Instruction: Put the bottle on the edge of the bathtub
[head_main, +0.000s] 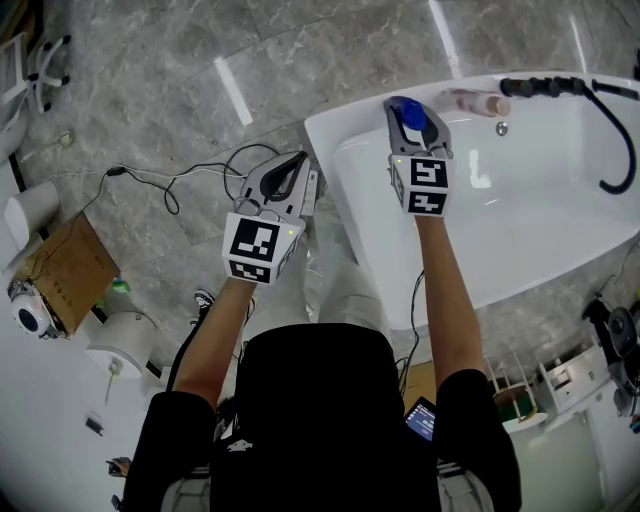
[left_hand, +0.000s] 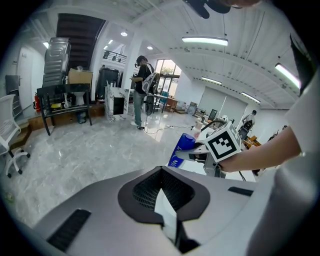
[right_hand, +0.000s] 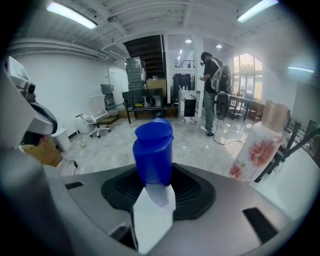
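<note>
1. Right gripper view: the right gripper's (right_hand: 154, 195) jaws are clamped on the blue bottle (right_hand: 154, 150), cap pointing away.
2. Head view: the bottle is above the bathtub (head_main: 335, 128) rim, near a flowered bottle (head_main: 476, 101).
3. The left gripper (head_main: 284, 176), jaws together and empty, hovers over the floor (head_main: 150, 90) beside the tub.

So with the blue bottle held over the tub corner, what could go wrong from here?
The right hand-held gripper holds the blue bottle close to the floral bottle on the bathtub rim; setting it down could knock that one over. The rim looks narrow and rounded, so the blue bottle might slide into the tub or onto the floor.
</note>
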